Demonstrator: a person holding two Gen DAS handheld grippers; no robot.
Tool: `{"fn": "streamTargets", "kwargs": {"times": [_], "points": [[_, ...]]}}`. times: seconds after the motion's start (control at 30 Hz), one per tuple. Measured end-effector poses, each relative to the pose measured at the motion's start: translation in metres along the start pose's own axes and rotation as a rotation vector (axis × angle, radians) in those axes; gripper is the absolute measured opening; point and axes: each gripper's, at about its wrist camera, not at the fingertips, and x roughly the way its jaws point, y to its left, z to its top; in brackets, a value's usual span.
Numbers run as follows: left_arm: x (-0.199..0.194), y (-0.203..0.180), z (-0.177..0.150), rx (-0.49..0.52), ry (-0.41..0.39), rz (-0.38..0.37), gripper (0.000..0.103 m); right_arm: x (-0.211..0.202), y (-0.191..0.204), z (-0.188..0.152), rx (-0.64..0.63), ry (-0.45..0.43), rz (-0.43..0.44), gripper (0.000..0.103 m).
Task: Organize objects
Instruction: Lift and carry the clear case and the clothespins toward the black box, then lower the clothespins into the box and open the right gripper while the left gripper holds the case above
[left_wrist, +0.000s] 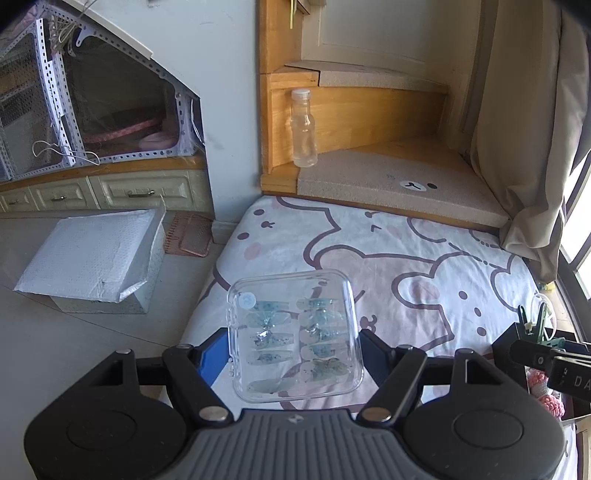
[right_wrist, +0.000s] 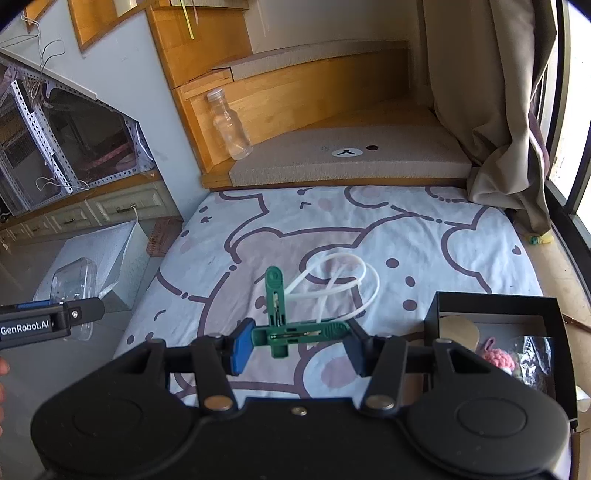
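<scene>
Left gripper (left_wrist: 293, 354) clamped on the clear nail case (left_wrist: 293, 334), held lower centre above the bear sheet (left_wrist: 424, 258). Right gripper (right_wrist: 299, 341) clamped on green clips (right_wrist: 284, 325), white ties (right_wrist: 340, 280) trailing; black box (right_wrist: 491, 306) lower right.

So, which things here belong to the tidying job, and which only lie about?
Job: nail case in left gripper; green clips in right gripper; black box; white ties.
Lying about: bottle; curtain; white parcel.
</scene>
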Motion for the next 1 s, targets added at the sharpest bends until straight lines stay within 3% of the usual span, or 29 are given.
{"fn": "streamTargets", "kwargs": {"times": [0.5, 1.0], "points": [[-0.009, 0.010, -0.005, -0.045, -0.029, 0.009, 0.074, -0.015, -0.006, -0.002, -0.025, -0.027, 0.010, 0.053], [0.008, -0.026, 0.002, -0.009, -0.016, -0.032, 0.074, -0.018, -0.045, -0.002, 0.029, -0.038, -0.053, 0.053]]}}
